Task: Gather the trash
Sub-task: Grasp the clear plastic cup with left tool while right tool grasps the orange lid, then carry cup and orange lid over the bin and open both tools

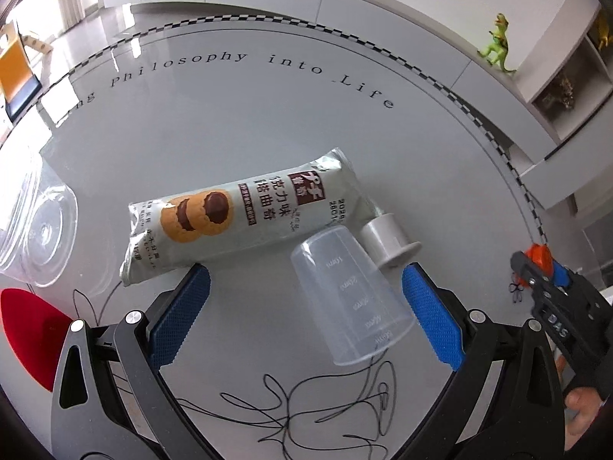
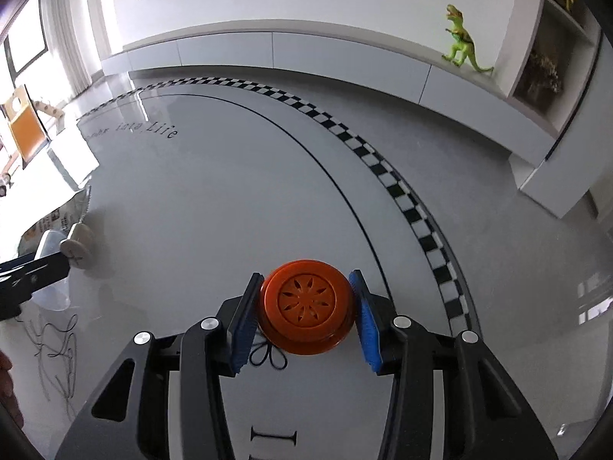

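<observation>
From the left wrist view, the left claw [image 1: 302, 299] is wide apart and holds nothing. It hangs low over the gray table [image 1: 237, 122]. A clear plastic cup [image 1: 350, 299] lies on its side between the two blue pads, closer to the right one. Just past the cup lies a cookie wrapper [image 1: 245, 218], and a small white spool [image 1: 387, 239] sits beside the cup's closed end. Some thin black thread [image 1: 325, 402] curls on the table under the claw. A clear lid [image 1: 42, 237] and something red [image 1: 34, 337] sit at the left edge. From the right wrist view, the right claw [image 2: 306, 306] is clamped on a round orange lid [image 2: 306, 306] with a flower pattern. The lid looks lifted a little off the table, but I cannot be sure. A green toy dinosaur [image 2: 461, 44] stands on a shelf far behind. No bin shows in either view. So I think the job is only started: one piece of trash is picked up, and the cup, wrapper, spool and thread are still left to collect.
</observation>
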`<state>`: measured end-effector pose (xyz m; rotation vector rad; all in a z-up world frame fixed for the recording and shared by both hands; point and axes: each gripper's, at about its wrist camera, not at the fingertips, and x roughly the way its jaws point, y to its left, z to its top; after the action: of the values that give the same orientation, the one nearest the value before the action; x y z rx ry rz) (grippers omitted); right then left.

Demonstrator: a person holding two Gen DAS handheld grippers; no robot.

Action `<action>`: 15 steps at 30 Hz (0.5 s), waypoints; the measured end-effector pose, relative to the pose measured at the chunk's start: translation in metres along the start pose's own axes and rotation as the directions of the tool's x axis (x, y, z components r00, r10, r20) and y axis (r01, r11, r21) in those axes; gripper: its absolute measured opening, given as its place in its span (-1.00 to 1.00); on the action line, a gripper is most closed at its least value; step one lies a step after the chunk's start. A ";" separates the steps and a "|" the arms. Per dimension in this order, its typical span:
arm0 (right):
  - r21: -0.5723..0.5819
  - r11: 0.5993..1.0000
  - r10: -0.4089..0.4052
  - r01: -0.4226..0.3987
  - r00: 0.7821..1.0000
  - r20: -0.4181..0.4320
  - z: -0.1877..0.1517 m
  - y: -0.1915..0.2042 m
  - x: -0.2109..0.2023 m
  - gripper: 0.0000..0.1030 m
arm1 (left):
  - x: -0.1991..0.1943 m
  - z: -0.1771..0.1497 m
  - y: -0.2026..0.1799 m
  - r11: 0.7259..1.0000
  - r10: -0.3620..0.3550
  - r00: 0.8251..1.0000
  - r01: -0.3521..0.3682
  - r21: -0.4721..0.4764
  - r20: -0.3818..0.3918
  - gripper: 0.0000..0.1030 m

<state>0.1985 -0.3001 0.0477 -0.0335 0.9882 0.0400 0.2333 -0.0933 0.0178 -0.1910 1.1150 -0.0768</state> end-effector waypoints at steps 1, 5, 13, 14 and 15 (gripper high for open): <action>0.006 1.000 0.001 -0.001 1.000 -0.002 -0.002 -0.001 -0.001 -0.09 | 0.000 0.000 -0.001 1.000 0.003 1.000 -0.003 0.004 0.000 0.87; 0.028 0.999 0.029 -0.028 0.999 -0.014 -0.008 -0.007 -0.007 -0.09 | -0.003 -0.003 -0.003 0.999 0.017 1.000 -0.017 0.030 0.004 0.47; 0.069 0.994 0.083 -0.083 0.997 -0.001 -0.024 -0.016 -0.039 -0.09 | -0.026 -0.024 -0.003 0.996 -0.061 0.998 0.062 0.059 -0.017 -0.08; 0.074 0.993 0.088 -0.088 0.996 0.001 -0.026 -0.018 -0.042 -0.09 | -0.029 -0.028 -0.003 0.996 -0.068 0.998 0.069 0.060 -0.018 -0.08; 0.078 0.992 0.094 -0.094 0.996 0.004 -0.030 -0.019 -0.048 -0.09 | -0.034 -0.033 -0.003 0.995 -0.075 0.997 0.076 0.062 -0.018 -0.09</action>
<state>0.1484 -0.3213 0.0713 0.0854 0.9900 0.0878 0.1889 -0.0949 0.0340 -0.1766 1.1193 -0.1804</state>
